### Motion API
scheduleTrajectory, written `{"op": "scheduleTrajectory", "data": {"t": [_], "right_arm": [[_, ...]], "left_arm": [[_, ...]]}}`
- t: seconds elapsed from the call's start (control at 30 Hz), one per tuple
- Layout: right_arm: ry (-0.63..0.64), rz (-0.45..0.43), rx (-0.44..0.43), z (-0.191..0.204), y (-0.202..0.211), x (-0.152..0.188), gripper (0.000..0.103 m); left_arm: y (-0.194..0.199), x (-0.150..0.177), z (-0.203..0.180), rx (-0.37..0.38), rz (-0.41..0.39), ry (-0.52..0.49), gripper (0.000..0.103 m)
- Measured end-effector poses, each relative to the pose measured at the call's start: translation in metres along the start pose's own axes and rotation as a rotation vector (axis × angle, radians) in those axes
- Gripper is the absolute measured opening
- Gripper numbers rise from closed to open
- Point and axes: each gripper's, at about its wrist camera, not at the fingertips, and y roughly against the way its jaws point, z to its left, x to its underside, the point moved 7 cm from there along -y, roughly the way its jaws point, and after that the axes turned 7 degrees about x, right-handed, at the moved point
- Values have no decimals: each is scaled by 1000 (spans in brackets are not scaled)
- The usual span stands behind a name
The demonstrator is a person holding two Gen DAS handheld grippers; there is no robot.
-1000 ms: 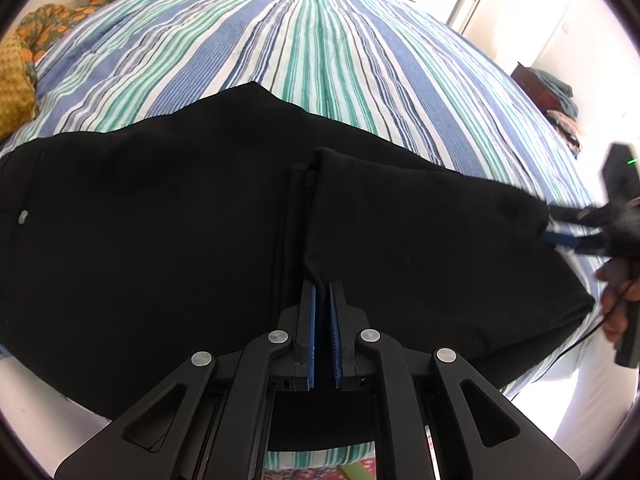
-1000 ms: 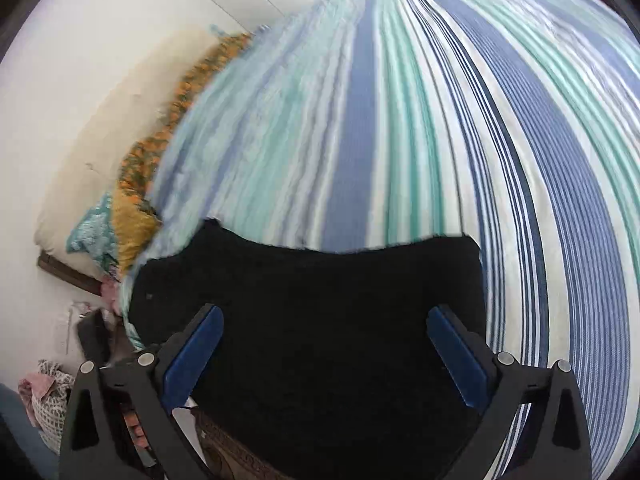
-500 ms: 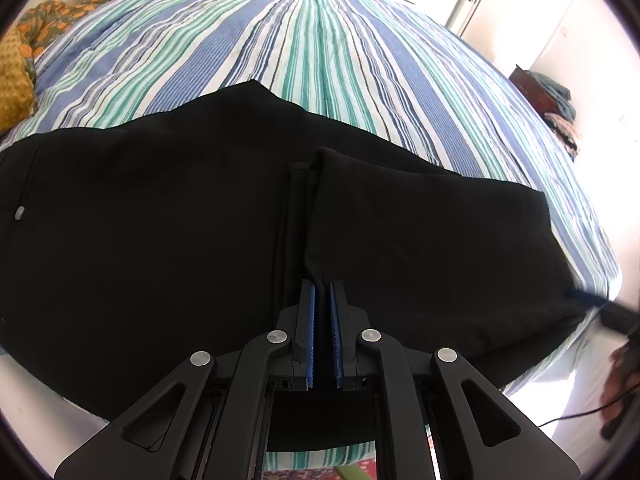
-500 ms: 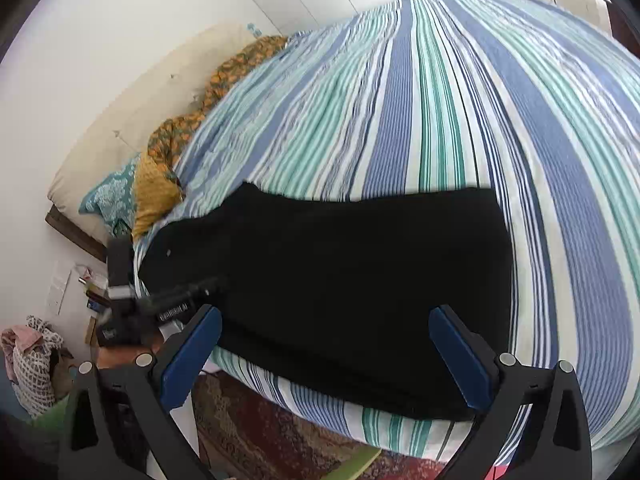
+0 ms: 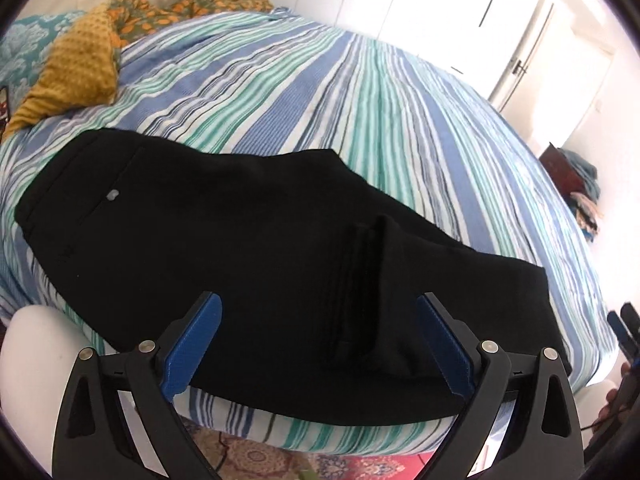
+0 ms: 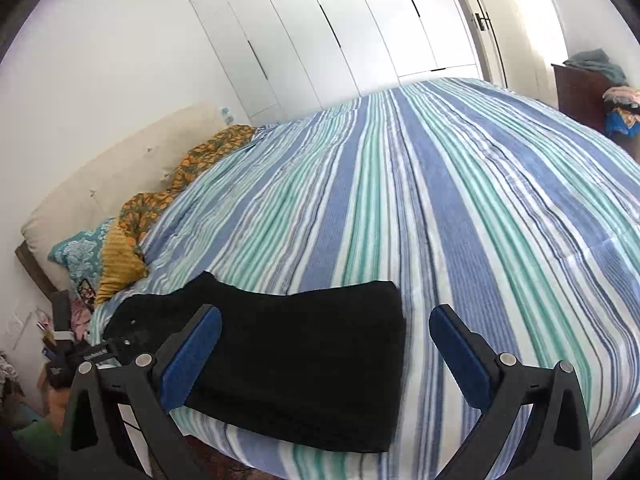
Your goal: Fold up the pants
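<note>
Black pants (image 5: 248, 240) lie folded along the near edge of the striped bed (image 5: 360, 92), waistband with a small grey button at the left, leg ends folded back over at the right. My left gripper (image 5: 318, 332) is open and empty, held above the pants' near edge. In the right wrist view the pants (image 6: 304, 360) lie at the bed's near edge, and my right gripper (image 6: 326, 344) is open and empty, pulled back above them. The left gripper's body (image 6: 96, 356) shows at the far left there.
A mustard knit cloth (image 5: 76, 64) and an orange patterned cover (image 5: 180, 4) lie by the headboard (image 6: 108, 196). White wardrobe doors (image 6: 328, 40) stand behind the bed. A dark dresser with clothes (image 6: 592, 88) is at the right. A patterned rug (image 5: 260, 456) covers the floor below.
My left gripper opened and let go of the pants' fold, then drew back and to the left. My right gripper stayed open and pulled back and up from the pants.
</note>
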Motion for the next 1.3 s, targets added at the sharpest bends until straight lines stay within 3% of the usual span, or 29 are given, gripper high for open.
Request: {"op": "scheduleTrajectory", "data": {"t": [0.2,0.4,0.57,0.7,0.83,1.13,1.3], "right_arm": [[-17,52,89,-28,-9,28,103],[7,-5,121,-29,-12,17,103],[-17,33,96,-28,-15,25,103],[-67,6,43,-24,-10,16,103],[-29,-18,41,-17,-8,16,103],[-121,58,-29,-22,-20,23,103],[-78,60,-8,-17,-20,24,103]], "left_arm": [[2,2,7,-62,-31,4,98],[3,6,2,-97,-37,-49,98],[6,8,2,-116,-36,-71,98],[10,7,5,-126,-47,-71,98],[14,8,10,-139,-54,-61,98],[20,11,19,-162,-42,-57,98],[21,15,25,-166,-30,-52,98]]}}
